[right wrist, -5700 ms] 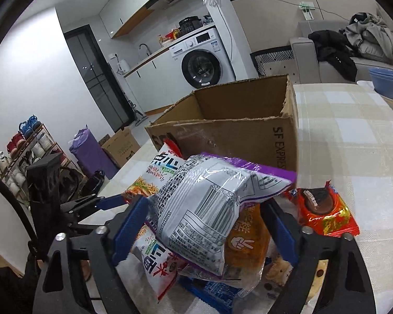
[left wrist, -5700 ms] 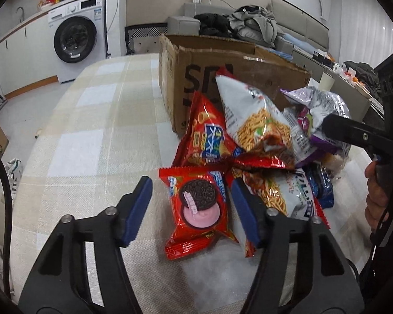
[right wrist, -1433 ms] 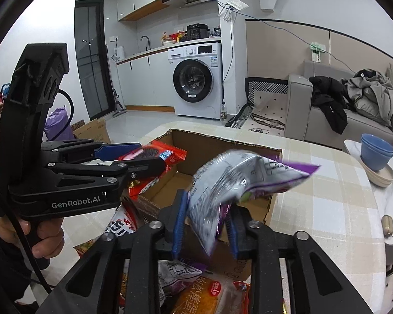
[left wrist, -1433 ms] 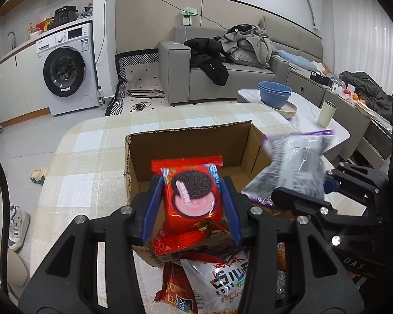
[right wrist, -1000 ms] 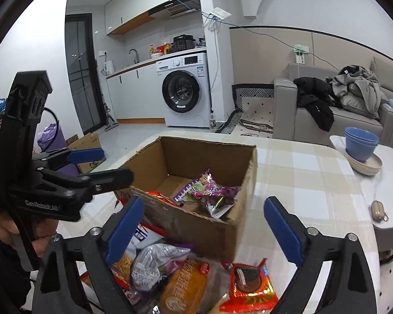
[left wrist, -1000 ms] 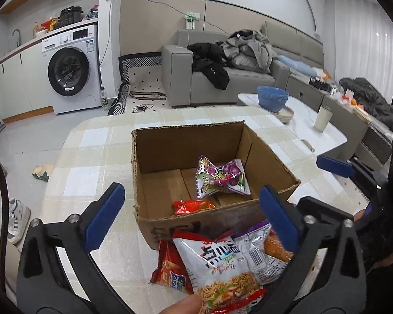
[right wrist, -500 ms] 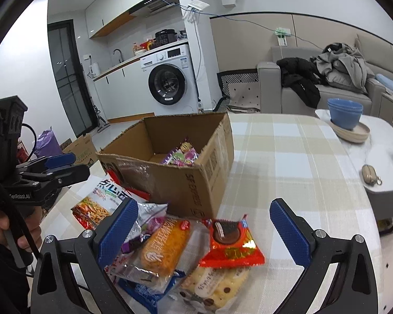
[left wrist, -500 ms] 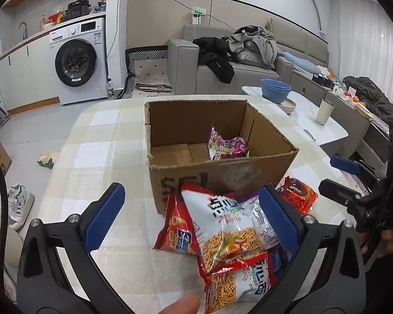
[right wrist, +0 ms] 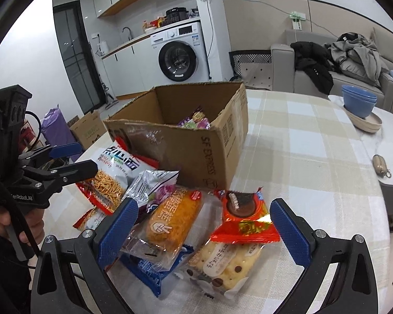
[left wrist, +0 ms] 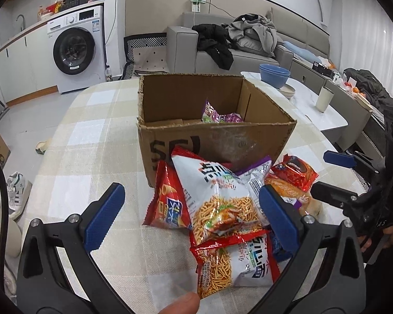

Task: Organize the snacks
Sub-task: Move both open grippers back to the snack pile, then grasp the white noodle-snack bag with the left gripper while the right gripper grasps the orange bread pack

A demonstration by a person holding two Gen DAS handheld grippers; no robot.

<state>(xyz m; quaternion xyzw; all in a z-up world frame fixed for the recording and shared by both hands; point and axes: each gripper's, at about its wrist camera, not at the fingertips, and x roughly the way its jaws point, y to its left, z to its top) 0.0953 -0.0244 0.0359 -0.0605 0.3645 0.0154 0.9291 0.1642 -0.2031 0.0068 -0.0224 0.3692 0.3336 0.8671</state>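
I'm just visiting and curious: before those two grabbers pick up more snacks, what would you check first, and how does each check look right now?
1. Left gripper open and empty: ok.
2. Right gripper open and empty: ok.
3. Cardboard box open on top with room inside: ok.
4. Noodle snack bag between the left fingers: ok.
5. Red cookie pack between the right fingers: ok.
6. Bags overlap, so one may drag another: cannot tell.
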